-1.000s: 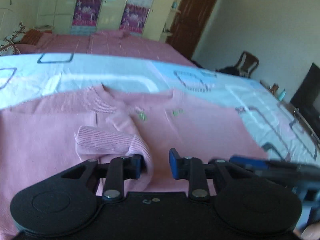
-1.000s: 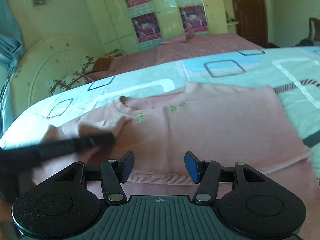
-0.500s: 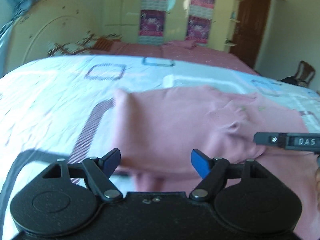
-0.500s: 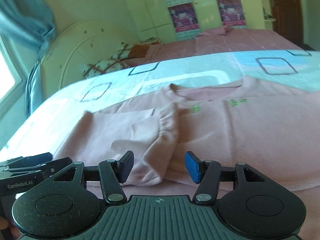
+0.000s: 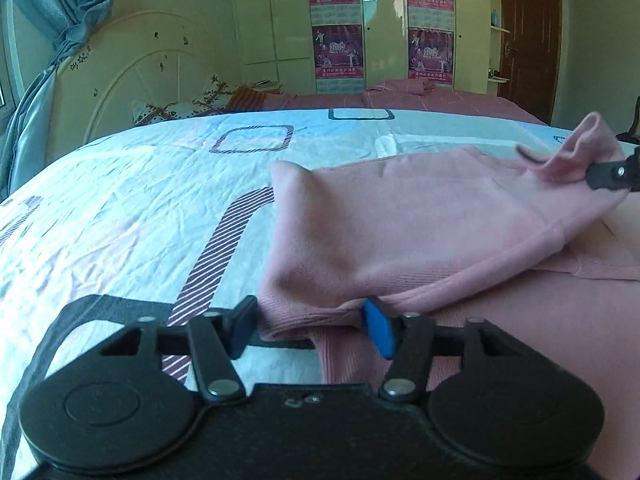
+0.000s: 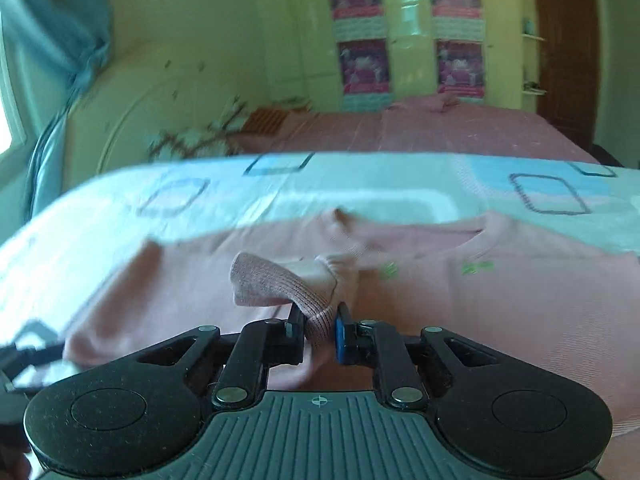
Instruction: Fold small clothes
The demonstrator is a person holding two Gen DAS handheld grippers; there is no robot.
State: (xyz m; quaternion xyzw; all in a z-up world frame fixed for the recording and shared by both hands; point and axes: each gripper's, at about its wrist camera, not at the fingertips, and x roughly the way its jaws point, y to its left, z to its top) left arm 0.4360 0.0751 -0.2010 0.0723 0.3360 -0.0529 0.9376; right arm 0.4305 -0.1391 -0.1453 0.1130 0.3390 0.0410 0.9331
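Note:
A small pink sweater (image 5: 400, 220) lies on a bed with a white-and-blue patterned sheet (image 5: 120, 208). My left gripper (image 5: 310, 326) is open, its jaws on either side of the sweater's folded lower left edge. My right gripper (image 6: 320, 330) is shut on the ribbed cuff of the sleeve (image 6: 280, 284) and holds it raised over the sweater's body (image 6: 500, 312). In the left wrist view the right gripper (image 5: 616, 172) shows at the far right with the lifted cuff (image 5: 580, 148). Small green marks (image 6: 476, 268) sit below the neckline.
A second bed with a pink cover (image 6: 440, 128) stands behind. A white headboard (image 5: 132, 88) and blue curtain (image 5: 48, 20) are at the left. A wardrobe with posters (image 5: 384, 24) and a brown door (image 5: 528, 28) line the back wall.
My right gripper closed on the sleeve cuff and lifted it. My left gripper moved in to the sweater's lower left edge, still open.

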